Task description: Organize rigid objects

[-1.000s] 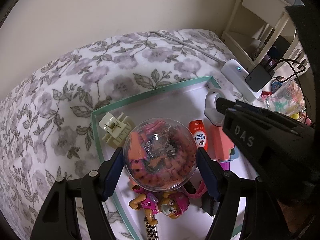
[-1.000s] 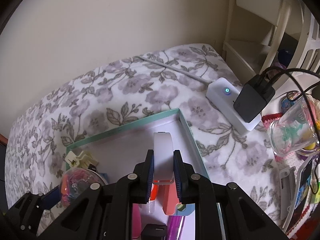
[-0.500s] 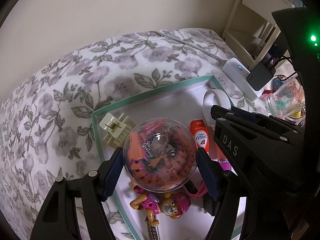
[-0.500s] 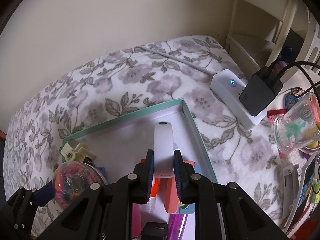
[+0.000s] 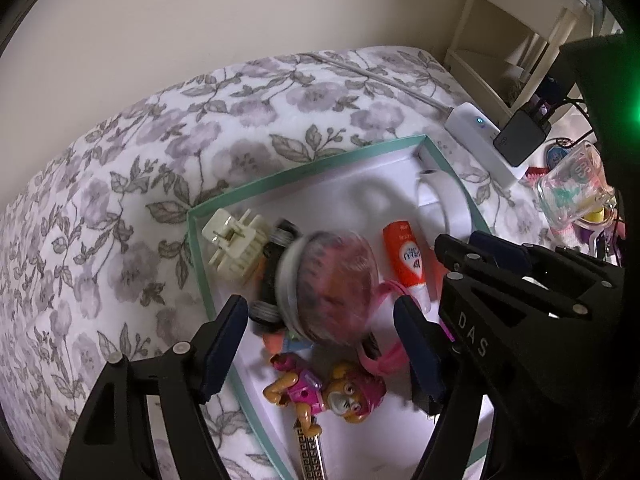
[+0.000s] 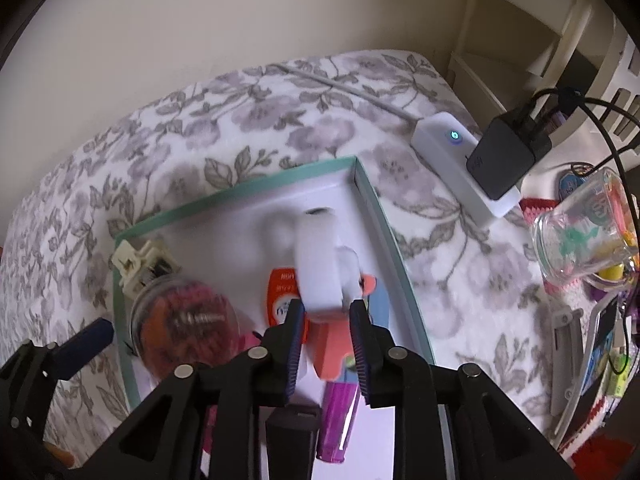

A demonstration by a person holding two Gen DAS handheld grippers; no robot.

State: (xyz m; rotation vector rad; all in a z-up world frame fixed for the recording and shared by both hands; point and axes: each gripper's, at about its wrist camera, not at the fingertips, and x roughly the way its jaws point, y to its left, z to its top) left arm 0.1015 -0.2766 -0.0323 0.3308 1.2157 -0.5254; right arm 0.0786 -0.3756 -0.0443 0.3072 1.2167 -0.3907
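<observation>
A teal-rimmed white box (image 5: 304, 172) lies on a floral blanket. The clear ball full of pink and orange bits (image 5: 332, 284) lies tipped and blurred inside it. My left gripper (image 5: 320, 340) hovers just above, jaws opening, pads clear of the ball on both sides. A white ring-shaped piece (image 6: 318, 256), blurred, sits at the box's (image 6: 240, 190) right side. Its near end is between the opening jaws of my right gripper (image 6: 327, 316), with a gap at the right pad. The ball (image 6: 184, 328) shows at the left in this view.
Also in the box are a cream claw clip (image 5: 236, 240), an orange tube (image 5: 404, 264), a pup figure (image 5: 332, 396) and a coral block (image 6: 328, 344). A white power strip (image 6: 452, 152) with a black charger, a glass cup (image 6: 584, 232) and a cream shelf stand at the right.
The left jaws widened and let go of the ball, which dropped and tipped over in the box. The right jaws spread off the white piece, which now blurs.
</observation>
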